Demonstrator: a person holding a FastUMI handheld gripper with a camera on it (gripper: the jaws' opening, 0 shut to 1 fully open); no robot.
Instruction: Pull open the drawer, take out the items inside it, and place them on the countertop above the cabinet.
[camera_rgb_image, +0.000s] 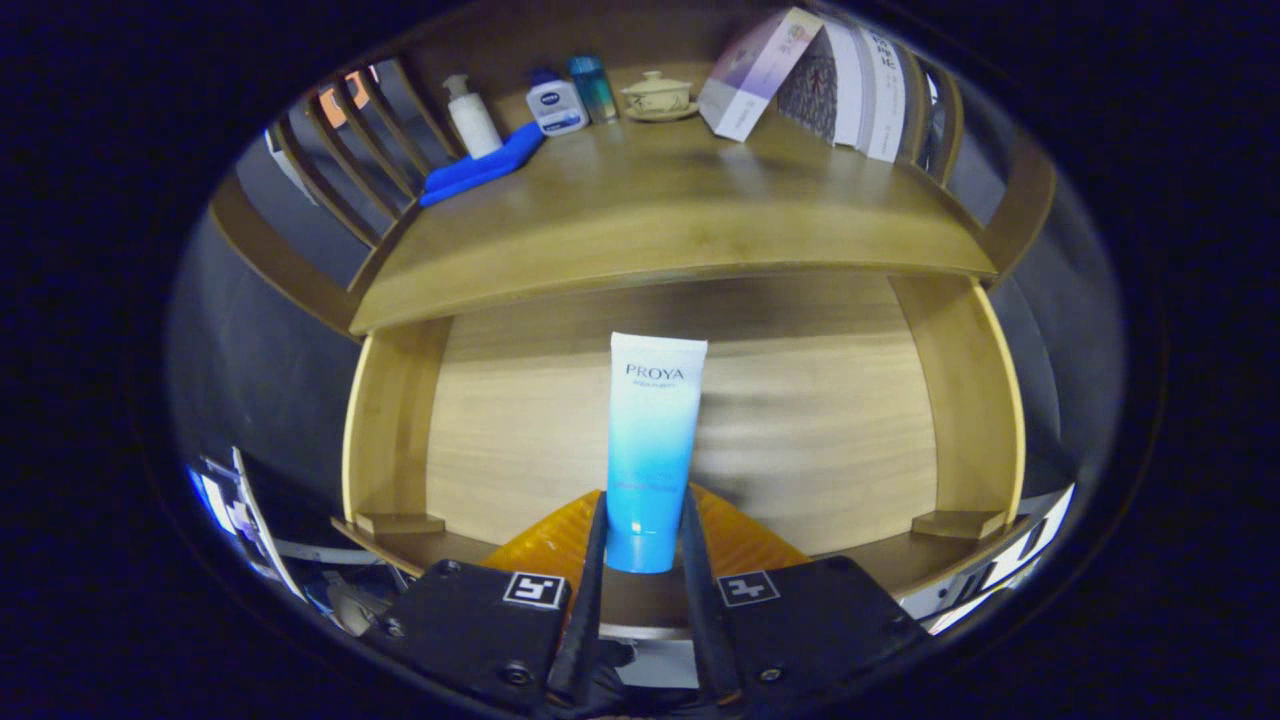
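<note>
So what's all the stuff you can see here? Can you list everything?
tube: 1, white fading to blue, between the gripper's fingers, over the open drawer
drawer: 1, light wood, pulled open under the countertop
countertop: 1, brown wood, above the drawer
pump bottle: 1, white, back of countertop
blue cloth: 1, blue, in front of the pump bottle
small bottle: 1, white with blue cap, beside the pump bottle
teal bottle: 1, next to the small bottle
lidded cup: 1, cream, on a saucer
boxes: several, mostly white, leaning at the back
gripper: 1, fingers shut on the tube
</note>
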